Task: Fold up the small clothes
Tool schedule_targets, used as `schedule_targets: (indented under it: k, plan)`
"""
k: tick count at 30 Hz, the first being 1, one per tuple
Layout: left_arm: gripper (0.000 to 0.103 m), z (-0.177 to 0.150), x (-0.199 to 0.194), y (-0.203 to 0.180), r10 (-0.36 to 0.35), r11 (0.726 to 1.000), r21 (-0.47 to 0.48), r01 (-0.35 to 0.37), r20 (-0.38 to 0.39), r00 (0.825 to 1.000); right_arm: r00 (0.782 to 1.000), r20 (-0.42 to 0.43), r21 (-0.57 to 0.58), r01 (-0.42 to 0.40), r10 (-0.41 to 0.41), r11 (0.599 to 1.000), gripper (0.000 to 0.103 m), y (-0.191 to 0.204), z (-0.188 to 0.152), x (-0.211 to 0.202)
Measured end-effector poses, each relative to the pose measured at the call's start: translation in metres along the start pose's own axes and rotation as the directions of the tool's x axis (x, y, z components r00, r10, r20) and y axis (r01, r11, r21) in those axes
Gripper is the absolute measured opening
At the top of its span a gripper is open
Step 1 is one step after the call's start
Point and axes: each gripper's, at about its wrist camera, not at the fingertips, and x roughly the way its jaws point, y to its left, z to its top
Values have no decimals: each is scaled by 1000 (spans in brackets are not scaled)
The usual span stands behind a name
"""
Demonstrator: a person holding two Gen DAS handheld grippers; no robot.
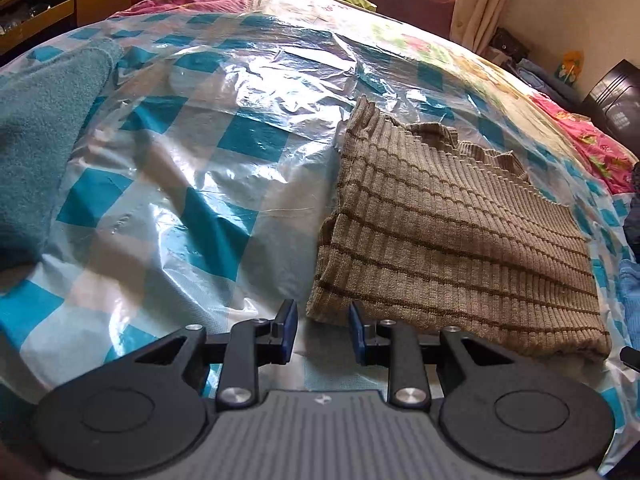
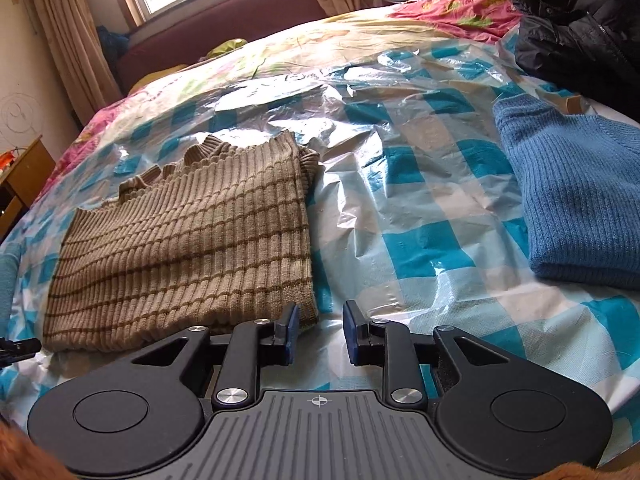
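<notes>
A brown ribbed sweater (image 1: 460,248) with dark stripes lies folded on the blue-and-white checked plastic sheet (image 1: 192,184). My left gripper (image 1: 322,322) stands open at the sweater's near left corner, and its pads do not press on the knit. In the right wrist view the same sweater (image 2: 192,248) lies to the left. My right gripper (image 2: 320,320) is open at the sweater's near right corner, with only the plastic sheet (image 2: 420,220) showing between its fingers.
A folded blue knit (image 2: 580,200) lies to the right, with a black jacket (image 2: 580,28) behind it. A teal fleece cloth (image 1: 40,140) lies at the left. A floral bedcover (image 2: 452,8) and a window are beyond, wooden shelves (image 1: 48,4) at the far left.
</notes>
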Motion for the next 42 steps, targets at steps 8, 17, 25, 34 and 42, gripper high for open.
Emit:
schedule_targets:
  k: [8,17,25,34,42]
  plan:
    - [33,-4,6,-19,4,999,53,-3,-20,1000,995,-98,7,15,-14,1000,24,7,-6,31]
    - [33,-14,15,-28,26,998,61,-22,-68,997,997,-56,97,-39,44,995,25,-7,-7,21]
    - [34,-12,2,-28,23,1000,12,-23,-32,999,997,-21,111,-68,70,992,26,-12,-5,13]
    - [36,-13,2,-18,-39,999,-22,39,-1,999,1000,18,34,24,-25,999,26,3,4,-4]
    - [37,-16,1,0,-115,987,-108,117,28,993,999,-31,-99,-27,24,995,29,64,26,12]
